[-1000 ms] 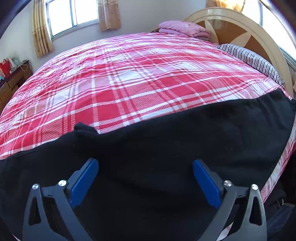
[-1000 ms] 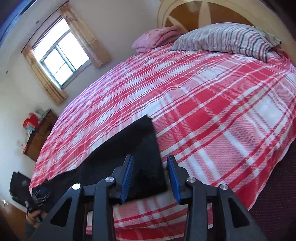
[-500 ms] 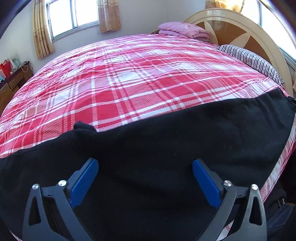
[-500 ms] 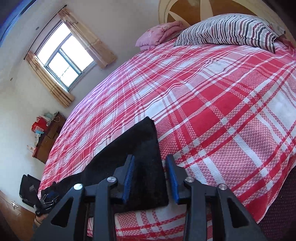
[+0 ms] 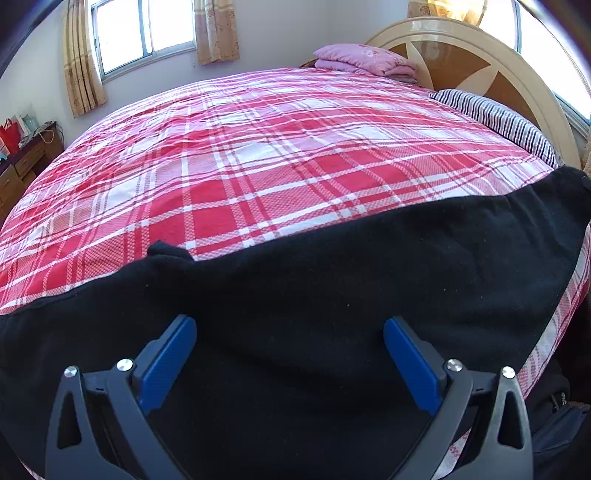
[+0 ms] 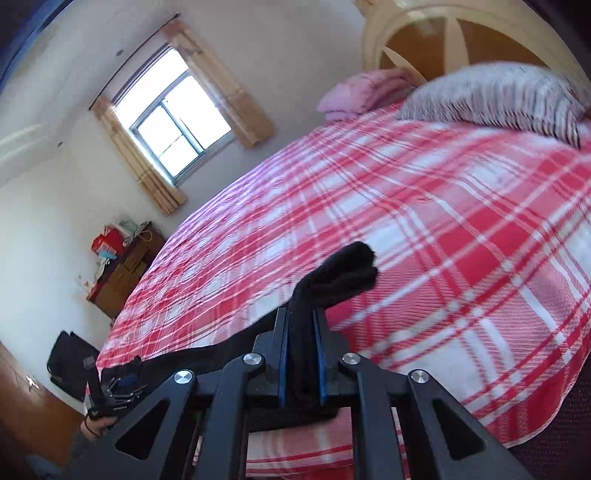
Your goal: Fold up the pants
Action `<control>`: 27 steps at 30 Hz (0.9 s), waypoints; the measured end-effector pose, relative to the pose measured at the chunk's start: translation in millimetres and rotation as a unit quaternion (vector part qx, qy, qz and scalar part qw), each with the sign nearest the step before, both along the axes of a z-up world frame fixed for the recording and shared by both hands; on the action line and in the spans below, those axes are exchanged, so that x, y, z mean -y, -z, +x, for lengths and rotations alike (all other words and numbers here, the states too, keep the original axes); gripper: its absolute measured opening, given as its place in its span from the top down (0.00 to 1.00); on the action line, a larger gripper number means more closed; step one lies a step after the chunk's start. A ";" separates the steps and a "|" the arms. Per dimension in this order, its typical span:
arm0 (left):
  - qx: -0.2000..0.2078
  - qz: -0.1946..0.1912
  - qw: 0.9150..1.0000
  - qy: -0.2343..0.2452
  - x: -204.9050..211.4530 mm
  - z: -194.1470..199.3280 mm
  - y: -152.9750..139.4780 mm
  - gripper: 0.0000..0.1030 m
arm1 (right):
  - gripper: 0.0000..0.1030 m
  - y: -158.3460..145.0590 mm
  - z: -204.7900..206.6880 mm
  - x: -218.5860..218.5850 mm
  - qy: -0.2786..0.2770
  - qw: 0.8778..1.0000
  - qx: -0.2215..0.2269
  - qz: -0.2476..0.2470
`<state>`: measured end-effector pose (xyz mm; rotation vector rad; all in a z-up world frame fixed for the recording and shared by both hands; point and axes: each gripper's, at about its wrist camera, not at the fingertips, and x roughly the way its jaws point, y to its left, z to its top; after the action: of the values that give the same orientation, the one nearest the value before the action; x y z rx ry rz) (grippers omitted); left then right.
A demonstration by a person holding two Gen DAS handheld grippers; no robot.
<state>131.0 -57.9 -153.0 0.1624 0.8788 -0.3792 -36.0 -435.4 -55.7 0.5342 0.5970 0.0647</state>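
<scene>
Left wrist view. Left tongs [image 5: 290, 354] stand wide, blue pads [image 5: 168, 360] far apart, nothing between them. They hang over the pants [image 5: 332, 295], black, spread flat in a long band across the near edge of the bed [image 5: 258, 166]. A small fold of cloth pokes up along the pants' far edge, left of centre. Whether the pads touch the cloth: cannot tell. Red-and-white plaid cover on the bed. Striped pillow [image 5: 495, 118] at far right against the headboard [image 5: 480, 62]; pink blanket [image 5: 365, 64], folded, beside it at the head of the bed. Window [image 5: 142, 33] with curtains on the far wall. Dresser [image 5: 22, 162] at left.

Right wrist view. Picture blurred. Right tongs [image 6: 301, 354] narrow, jaws just closing, pads now clamped on a bunched end of the pants [image 6: 343, 273]. That end rises clear of the bed and sticks out past the fingertips, tilted up to the right. The rest of the pants trail away left along the bed's near edge. At lower left a hand [image 6: 96, 424] grips the handle of the left tongs [image 6: 122, 384], low over the pants' other end. Pillow [image 6: 498, 96] and blanket [image 6: 358, 92] at the head of the bed. Window [image 6: 177, 122] up left, dresser [image 6: 122, 269] below it, dark bag [image 6: 70, 358] on the floor.
</scene>
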 end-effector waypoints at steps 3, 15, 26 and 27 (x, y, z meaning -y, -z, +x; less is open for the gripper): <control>-0.003 -0.008 1.000 -0.004 -0.8 -1.2 -4.6 0.00 | 0.88 -11.9 6.6 -28.8 -0.027 1.000 0.010 -0.011; 0.018 -0.036 0.999 0.000 -0.4 -8.3 -28.4 0.00 | 0.88 -25.4 52.2 -158.0 -0.166 0.984 0.013 -0.058; 0.012 -0.059 0.998 0.005 1.4 -8.7 -28.3 0.00 | 0.88 4.9 87.6 -259.1 -0.260 0.962 -0.016 -0.084; 0.012 -0.060 0.998 0.004 1.1 -8.4 -28.3 0.00 | 0.88 6.7 89.2 -266.9 -0.268 0.960 -0.018 -0.086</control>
<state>122.6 -59.0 -124.7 0.0587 0.8305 -0.4350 53.2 -168.5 -62.4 0.1936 0.7623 0.5128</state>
